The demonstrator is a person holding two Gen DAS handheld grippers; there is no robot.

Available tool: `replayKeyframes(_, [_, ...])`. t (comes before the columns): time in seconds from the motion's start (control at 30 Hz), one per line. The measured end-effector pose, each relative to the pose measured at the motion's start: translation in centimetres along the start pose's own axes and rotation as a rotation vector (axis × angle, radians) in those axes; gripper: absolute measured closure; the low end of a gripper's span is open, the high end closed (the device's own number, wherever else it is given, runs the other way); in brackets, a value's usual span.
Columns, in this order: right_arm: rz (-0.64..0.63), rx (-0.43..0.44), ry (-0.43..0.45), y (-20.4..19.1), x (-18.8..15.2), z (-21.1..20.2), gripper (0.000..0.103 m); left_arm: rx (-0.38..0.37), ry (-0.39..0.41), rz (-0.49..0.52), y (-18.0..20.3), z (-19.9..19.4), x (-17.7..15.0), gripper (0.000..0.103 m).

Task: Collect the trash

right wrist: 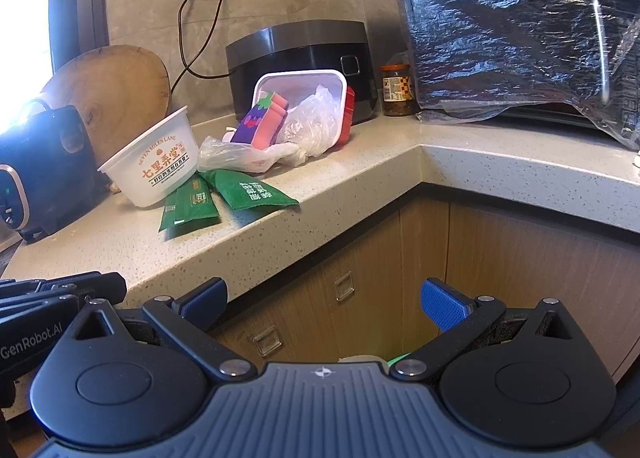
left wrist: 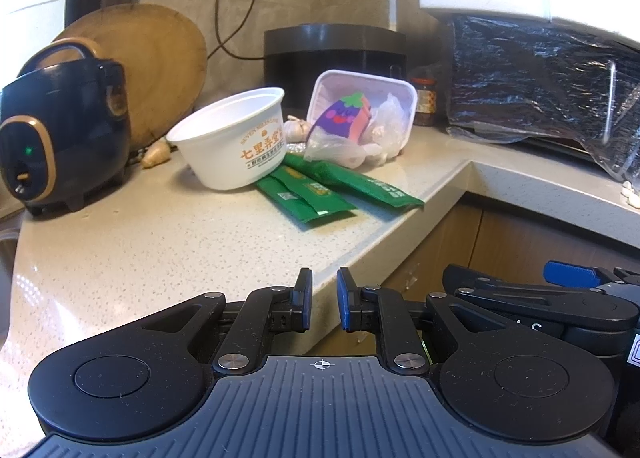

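Green packets (left wrist: 340, 189) beyond left claw (left wrist: 324, 300)

1. Paper bowl (left wrist: 232, 137) sits tilted on the countertop (left wrist: 160, 242), its edge resting on the sachets (left wrist: 308, 197).
2. Sachets lie flat near the counter's front edge, right of the bowl.
3. Plastic tray (right wrist: 304, 105) leans behind them against the rice cooker (right wrist: 296, 53), with a plastic bag (right wrist: 248, 155) spilling from it.
4. Kettle-shaped cooker (left wrist: 60, 137) stands left of the bowl, with the cutting board (left wrist: 160, 69) behind.
5. Jar (right wrist: 397, 89) stands right of the rice cooker.
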State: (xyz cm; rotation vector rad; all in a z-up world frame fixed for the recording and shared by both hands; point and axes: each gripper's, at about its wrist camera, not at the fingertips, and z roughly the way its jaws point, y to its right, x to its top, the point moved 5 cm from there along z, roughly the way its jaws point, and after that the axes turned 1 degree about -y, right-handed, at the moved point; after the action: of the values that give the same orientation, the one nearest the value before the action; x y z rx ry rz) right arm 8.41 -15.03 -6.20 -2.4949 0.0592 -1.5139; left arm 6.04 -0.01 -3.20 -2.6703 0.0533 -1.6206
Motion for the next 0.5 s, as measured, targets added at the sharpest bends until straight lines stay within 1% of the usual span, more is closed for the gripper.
replayKeyframes(0.07, [-0.002,0.009,0.007,-0.1,0.2,0.3,0.000,0.005,-0.006,-0.002,-0.2,0.2,0.3,0.086])
replayKeyframes(0.17, [-0.041,0.039,0.056,-0.6,0.9,0.5,0.000,0.004,-0.034,0.002,-0.5,0.3,0.8,0.086])
replayKeyframes(0.23, [-0.047,0.082,0.102,-1.1,1.6,0.6,0.000,-0.014,-0.067,0.010,-1.0,0.4,1.6,0.086])
replayKeyframes(0.27, [-0.054,0.102,0.112,-1.3,2.1,0.9,0.000,-0.030,-0.081,0.012,-1.4,0.3,2.0,0.086])
replayKeyframes(0.3, [-0.034,0.139,0.130,-1.5,2.6,1.1,0.000,-0.052,-0.091,0.019,-1.8,0.2,2.6,0.086])
replayKeyframes(0.33, [-0.047,0.158,0.112,-1.9,3.0,1.6,0.000,-0.068,-0.098,0.031,-2.2,0.1,3.2,0.085])
replayKeyframes(0.4, [-0.068,0.177,0.056,-2.5,3.8,2.9,0.000,-0.075,-0.113,0.051,-3.2,0.1,4.5,0.084])
replayKeyframes(0.43, [-0.078,0.184,0.022,-2.7,4.3,3.7,0.000,-0.077,-0.121,0.051,-3.8,0.4,5.2,0.084])
replayKeyframes(0.5, [-0.061,0.231,-0.044,-2.8,5.0,5.1,0.000,-0.094,-0.142,0.032,-4.9,1.2,6.4,0.084])
